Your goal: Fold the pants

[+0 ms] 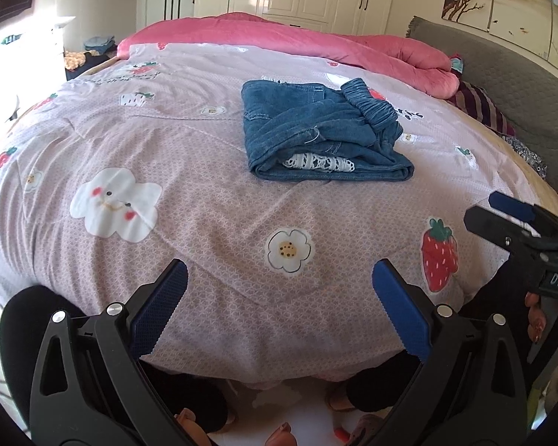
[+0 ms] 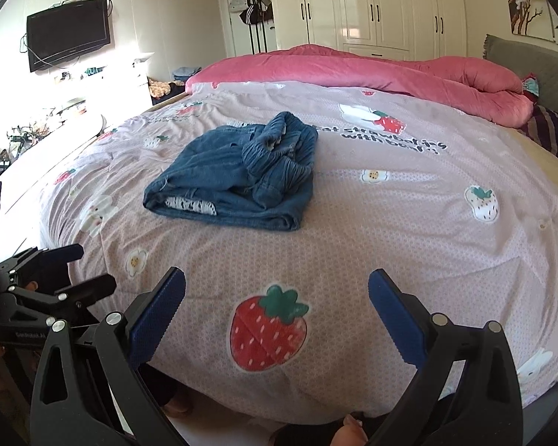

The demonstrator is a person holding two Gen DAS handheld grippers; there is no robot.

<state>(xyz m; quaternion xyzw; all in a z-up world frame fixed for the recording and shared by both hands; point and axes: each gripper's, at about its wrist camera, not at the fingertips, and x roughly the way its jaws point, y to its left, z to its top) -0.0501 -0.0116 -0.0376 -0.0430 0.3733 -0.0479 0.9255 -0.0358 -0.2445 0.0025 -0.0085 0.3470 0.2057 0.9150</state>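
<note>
Blue denim pants [image 1: 316, 130] lie in a folded bundle on the pink printed bedspread [image 1: 204, 193], with a bunched elastic waistband on top and white lace showing at the near edge. They also show in the right wrist view [image 2: 234, 178]. My left gripper [image 1: 279, 278] is open and empty above the bed's near edge, well short of the pants. My right gripper [image 2: 277, 290] is open and empty, also back at the near edge. Each gripper shows in the other's view: the right one [image 1: 502, 212] and the left one [image 2: 89, 271].
A rolled pink quilt [image 1: 316, 41] lies along the far side of the bed. A grey headboard [image 1: 520, 85] and striped pillow [image 1: 480, 100] are at the right. White wardrobes [image 2: 372, 7] stand behind. A wall TV [image 2: 69, 37] and a cluttered shelf are at the left.
</note>
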